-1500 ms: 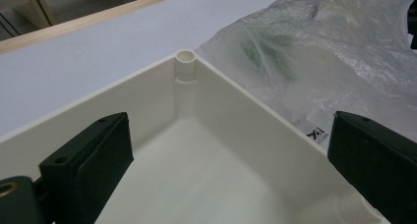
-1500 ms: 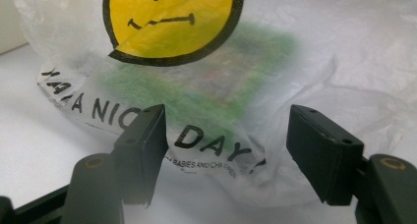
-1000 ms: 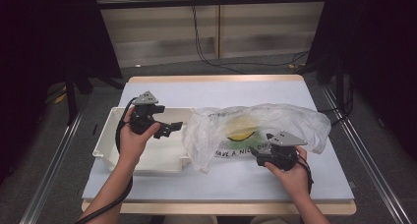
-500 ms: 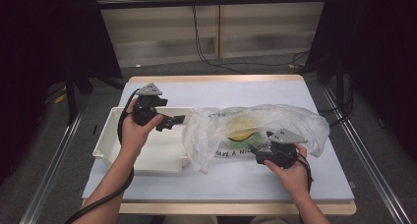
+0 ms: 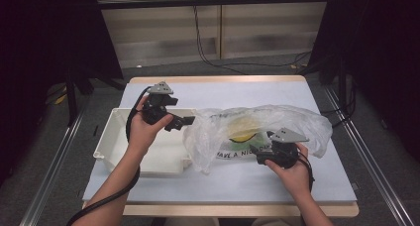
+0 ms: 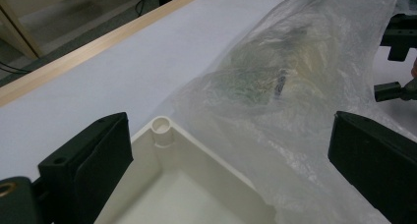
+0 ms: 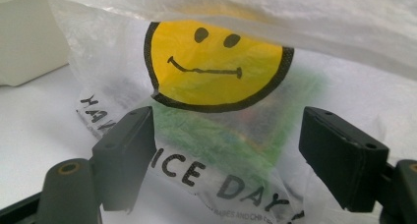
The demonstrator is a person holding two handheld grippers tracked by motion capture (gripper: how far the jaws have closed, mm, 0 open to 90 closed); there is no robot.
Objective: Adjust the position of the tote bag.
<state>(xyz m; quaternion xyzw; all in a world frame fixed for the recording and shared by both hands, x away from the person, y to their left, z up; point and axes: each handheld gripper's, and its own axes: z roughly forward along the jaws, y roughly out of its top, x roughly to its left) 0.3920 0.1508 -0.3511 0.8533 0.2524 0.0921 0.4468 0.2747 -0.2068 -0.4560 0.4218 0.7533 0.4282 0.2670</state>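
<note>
The left gripper [image 5: 184, 121] hangs above the white bin's [image 5: 111, 139] right end, its fingers [image 6: 91, 157] spread wide with nothing between them; they touch neither the bin nor the bag. The right gripper [image 5: 261, 151] sits low at the near side of the plastic bag [image 5: 297, 119], its fingers [image 7: 129, 150] also spread wide; the bag's printed film lies between them, and the pads do not press on it. The one clear bag lies crumpled on the tabletop [image 5: 237, 92], just right of the bin and touching its corner. It carries one yellow smiley face [image 7: 214, 62] and something green inside. There are two grippers, one bag, one bin.
</note>
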